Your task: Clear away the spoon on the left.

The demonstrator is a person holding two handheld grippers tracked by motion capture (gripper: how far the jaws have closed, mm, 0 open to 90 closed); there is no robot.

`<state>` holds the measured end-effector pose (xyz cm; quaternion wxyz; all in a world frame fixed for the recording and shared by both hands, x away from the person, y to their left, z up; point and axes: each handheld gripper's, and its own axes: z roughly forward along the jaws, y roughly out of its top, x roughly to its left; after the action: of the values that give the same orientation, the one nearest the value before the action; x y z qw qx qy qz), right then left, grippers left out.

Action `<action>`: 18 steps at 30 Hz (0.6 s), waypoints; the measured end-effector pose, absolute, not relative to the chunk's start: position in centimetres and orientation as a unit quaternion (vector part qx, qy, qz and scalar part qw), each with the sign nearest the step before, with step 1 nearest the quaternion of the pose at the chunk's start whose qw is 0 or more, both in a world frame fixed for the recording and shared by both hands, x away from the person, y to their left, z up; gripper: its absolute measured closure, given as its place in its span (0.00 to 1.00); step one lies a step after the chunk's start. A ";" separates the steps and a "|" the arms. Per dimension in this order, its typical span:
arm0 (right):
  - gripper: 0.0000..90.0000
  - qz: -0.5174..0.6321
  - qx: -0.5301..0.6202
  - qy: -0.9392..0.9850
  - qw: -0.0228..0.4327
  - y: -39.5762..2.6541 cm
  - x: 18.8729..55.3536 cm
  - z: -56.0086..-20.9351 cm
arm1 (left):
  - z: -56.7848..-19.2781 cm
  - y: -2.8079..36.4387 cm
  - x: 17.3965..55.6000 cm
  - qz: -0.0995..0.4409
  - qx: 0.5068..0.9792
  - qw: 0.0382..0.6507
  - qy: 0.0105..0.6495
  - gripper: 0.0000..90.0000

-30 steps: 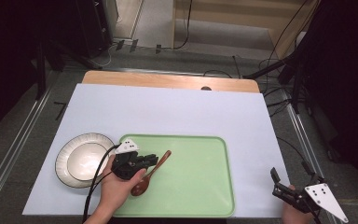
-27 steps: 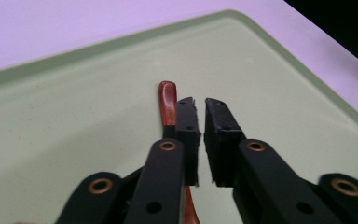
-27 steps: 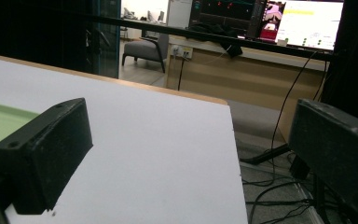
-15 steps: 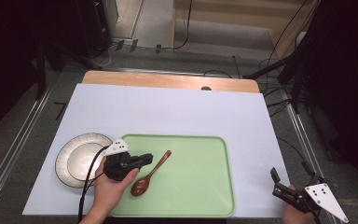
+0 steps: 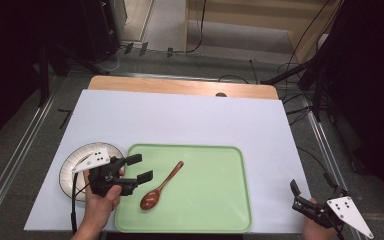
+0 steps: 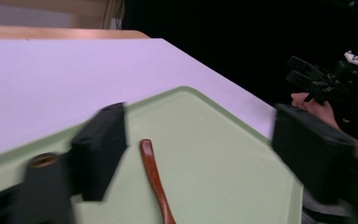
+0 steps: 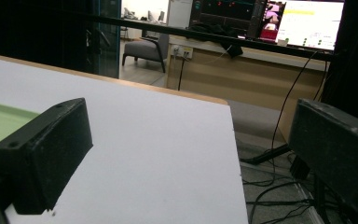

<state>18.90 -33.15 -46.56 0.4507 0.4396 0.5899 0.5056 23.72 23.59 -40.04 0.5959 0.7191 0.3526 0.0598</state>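
Left gripper (image 5: 139, 168) wide open, empty, beside wooden spoon (image 5: 161, 186); right gripper (image 5: 296, 192) open, empty.

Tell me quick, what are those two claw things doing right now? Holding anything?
Left gripper: open, holding nothing, at the tray's left edge beside the wooden spoon.
Right gripper: open, holding nothing, at the table's near right corner.

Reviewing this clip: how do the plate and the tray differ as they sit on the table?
The plate is round and white with a ringed rim; the tray is a rounded green rectangle. The plate is much smaller than the tray. The tray holds a wooden spoon; the plate's visible part is bare, with the left claw over its right side. Both lie flat, side by side.
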 end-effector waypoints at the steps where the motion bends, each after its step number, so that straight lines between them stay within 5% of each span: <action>1: 0.00 0.506 0.440 0.590 0.451 -33.1 18.9 -46.6 | -40.0 23.6 23.7 0.060 0.719 0.596 0.353 0.11; 5: 0.00 0.505 0.440 0.590 0.450 -33.1 18.9 -46.6 | -39.7 24.6 23.3 0.062 0.714 0.607 0.343 0.02; 18: 0.00 0.504 0.441 0.590 0.451 -33.1 18.9 -46.6 | -39.4 27.7 21.9 0.100 0.706 0.602 0.359 0.02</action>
<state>18.90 -33.09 -46.56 0.4507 0.4405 0.5904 0.5042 21.90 27.66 -39.42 0.6021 0.7061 0.3591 0.0998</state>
